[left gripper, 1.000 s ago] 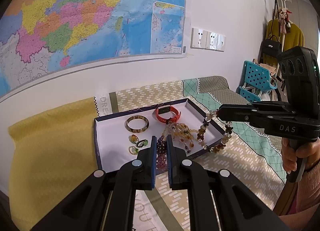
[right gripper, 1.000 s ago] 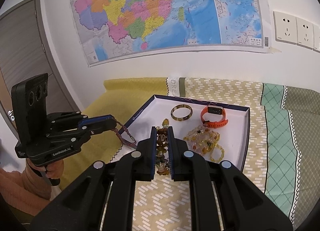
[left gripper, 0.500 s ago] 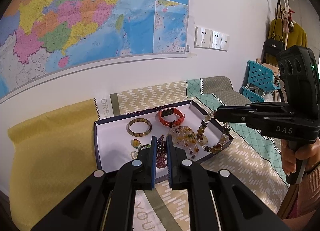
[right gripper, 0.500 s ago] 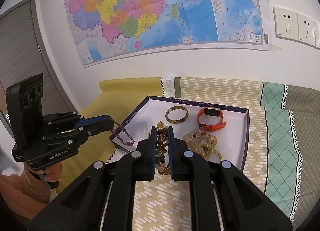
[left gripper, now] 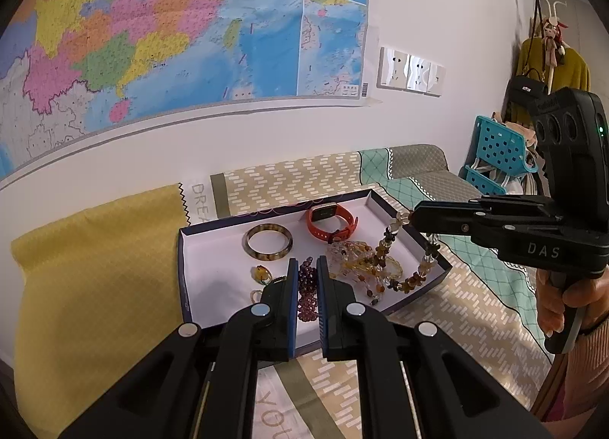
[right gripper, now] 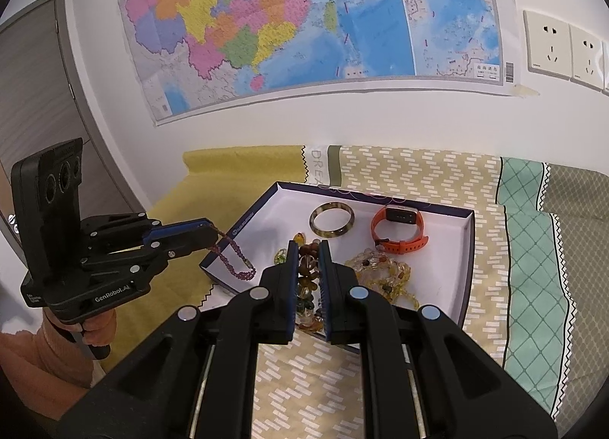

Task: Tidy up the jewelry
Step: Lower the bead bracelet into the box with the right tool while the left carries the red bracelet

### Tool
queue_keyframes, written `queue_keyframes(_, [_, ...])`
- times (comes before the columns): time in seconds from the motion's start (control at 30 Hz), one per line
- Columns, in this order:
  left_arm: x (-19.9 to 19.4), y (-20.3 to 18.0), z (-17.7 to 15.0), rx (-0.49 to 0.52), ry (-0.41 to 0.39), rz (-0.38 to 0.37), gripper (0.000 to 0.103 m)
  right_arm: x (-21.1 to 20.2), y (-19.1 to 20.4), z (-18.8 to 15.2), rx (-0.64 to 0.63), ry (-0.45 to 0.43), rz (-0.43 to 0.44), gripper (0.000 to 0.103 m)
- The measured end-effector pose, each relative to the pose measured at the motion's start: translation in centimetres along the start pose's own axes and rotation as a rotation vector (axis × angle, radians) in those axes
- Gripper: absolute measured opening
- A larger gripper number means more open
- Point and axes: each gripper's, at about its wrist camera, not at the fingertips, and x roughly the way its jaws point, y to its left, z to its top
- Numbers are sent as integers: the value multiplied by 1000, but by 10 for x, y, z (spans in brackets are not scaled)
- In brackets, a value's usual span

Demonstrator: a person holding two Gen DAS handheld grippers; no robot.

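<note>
A shallow navy box lid with a white inside (left gripper: pixel 213 260) lies on the patterned cloth; it also shows in the right wrist view (right gripper: pixel 437 275). In it lie a tortoiseshell bangle (left gripper: pixel 268 247), an orange watch (left gripper: pixel 330 224), a yellow bead pile (left gripper: pixel 354 254) and small rings (left gripper: pixel 260 273). My left gripper (left gripper: pixel 304 267) is shut on a purple bead bracelet (right gripper: pixel 232 262) that hangs above the lid's near left corner. My right gripper (right gripper: pixel 307 248) is shut on a brown and amber bead bracelet (left gripper: pixel 403 275) that hangs above the lid's right side.
A yellow cloth (left gripper: pixel 95 286) covers the surface left of the lid. A map (left gripper: pixel 171 27) and wall sockets (left gripper: pixel 411 71) are on the wall behind. A blue basket (left gripper: pixel 498 149) and hanging clothes (left gripper: pixel 548 69) stand at the far right. A grey door (right gripper: pixel 34 104) is at the left.
Both grippers have moved slightly toward the lid with their bracelets still held. The lid and its contents look larger and nearer in both views.
</note>
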Motion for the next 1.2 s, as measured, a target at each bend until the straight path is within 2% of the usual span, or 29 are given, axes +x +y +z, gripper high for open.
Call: queue_keyframes(1.2, [26, 8, 5, -25, 44, 14, 7, 33, -23, 0, 58, 54, 24, 11])
